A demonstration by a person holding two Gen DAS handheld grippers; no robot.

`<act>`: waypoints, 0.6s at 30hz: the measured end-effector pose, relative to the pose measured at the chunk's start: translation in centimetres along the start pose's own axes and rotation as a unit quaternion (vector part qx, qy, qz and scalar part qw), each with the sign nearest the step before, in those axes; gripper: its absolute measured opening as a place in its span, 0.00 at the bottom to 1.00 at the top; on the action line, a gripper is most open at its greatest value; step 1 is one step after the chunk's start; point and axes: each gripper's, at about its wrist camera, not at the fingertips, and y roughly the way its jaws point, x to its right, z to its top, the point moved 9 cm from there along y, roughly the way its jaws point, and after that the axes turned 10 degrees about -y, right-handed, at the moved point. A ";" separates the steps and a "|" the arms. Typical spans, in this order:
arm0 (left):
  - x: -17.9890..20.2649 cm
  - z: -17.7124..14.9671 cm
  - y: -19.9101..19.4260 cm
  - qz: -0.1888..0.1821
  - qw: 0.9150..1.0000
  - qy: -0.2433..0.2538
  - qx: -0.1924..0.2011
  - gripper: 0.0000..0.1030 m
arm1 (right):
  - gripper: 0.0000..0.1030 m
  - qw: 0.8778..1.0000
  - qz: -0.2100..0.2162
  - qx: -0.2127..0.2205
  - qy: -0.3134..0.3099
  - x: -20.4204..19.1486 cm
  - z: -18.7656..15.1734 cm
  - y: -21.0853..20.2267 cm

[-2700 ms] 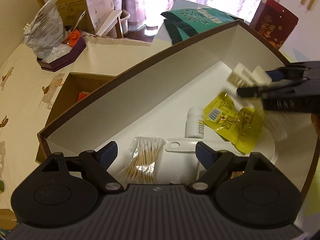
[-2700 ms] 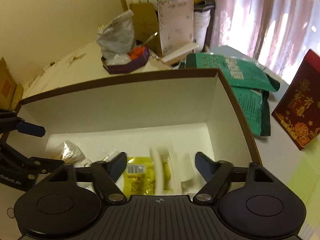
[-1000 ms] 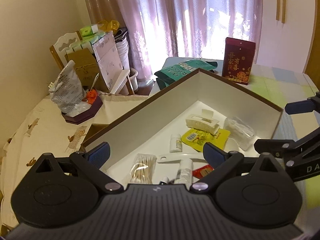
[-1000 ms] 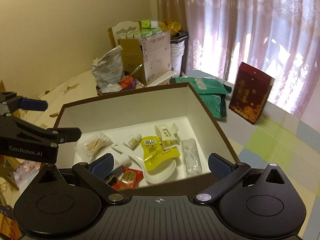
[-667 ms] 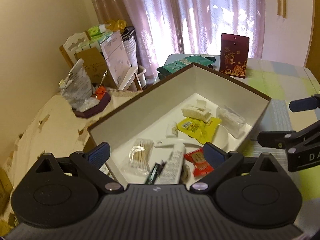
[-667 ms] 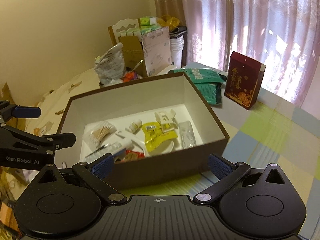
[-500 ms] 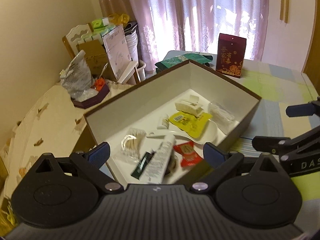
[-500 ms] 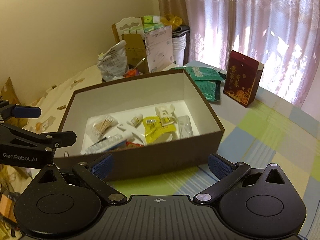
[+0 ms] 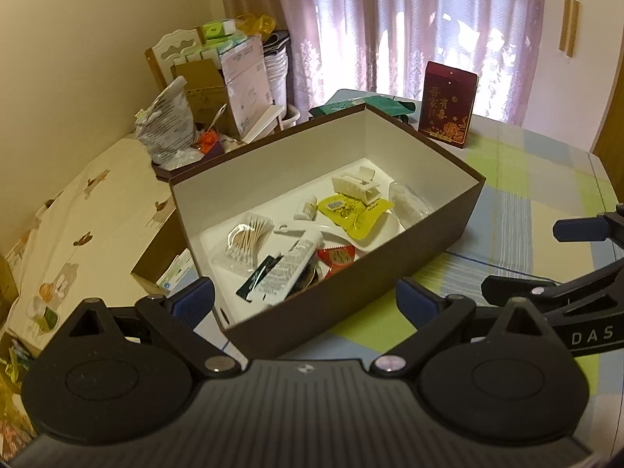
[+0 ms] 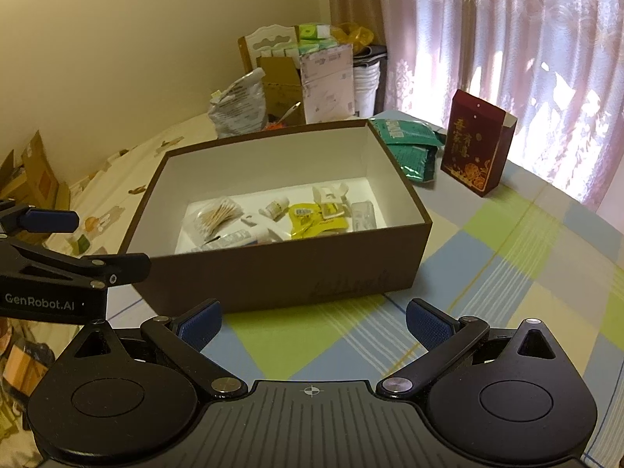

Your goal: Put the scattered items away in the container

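Clutter (image 10: 288, 89) of cartons, bags far left by wall. Brown box (image 10: 280, 273) mid-table, holding cotton swabs (image 9: 249, 240), tube (image 9: 288, 269), yellow sachet (image 9: 353, 214), hair clip (image 9: 357, 187). Green packets (image 10: 409, 148), red carton (image 10: 477, 142) right. Left gripper (image 9: 304, 302), right gripper (image 10: 312, 323) spread wide, empty, short of box.

"GenRobot.AI" is printed in white on the left gripper (image 10: 46, 240), seen in the right wrist view. "DAS" is read on the right gripper (image 9: 553, 261) in the left wrist view; the rest is cut off by the frame edge. Gold Chinese characters are carried on the red box (image 9: 446, 103), not clearly legible. Print on the tube (image 9: 290, 269), yellow packet (image 9: 353, 212) and green bags (image 10: 405, 136) is too small to be read.
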 end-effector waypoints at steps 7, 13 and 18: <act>-0.1 -0.8 -0.8 0.022 1.000 -0.011 0.011 0.97 | 1.00 1.000 0.013 -0.002 -0.008 -0.5 -0.9 -0.2; 0.1 -1.3 -1.6 0.015 1.000 -0.018 0.021 0.97 | 1.00 1.000 0.020 -0.001 -0.016 -0.9 -1.5 -0.4; 0.3 -1.7 -2.2 0.016 0.999 -0.026 0.020 0.97 | 1.00 1.000 0.021 -0.001 -0.021 -1.0 -1.9 -0.7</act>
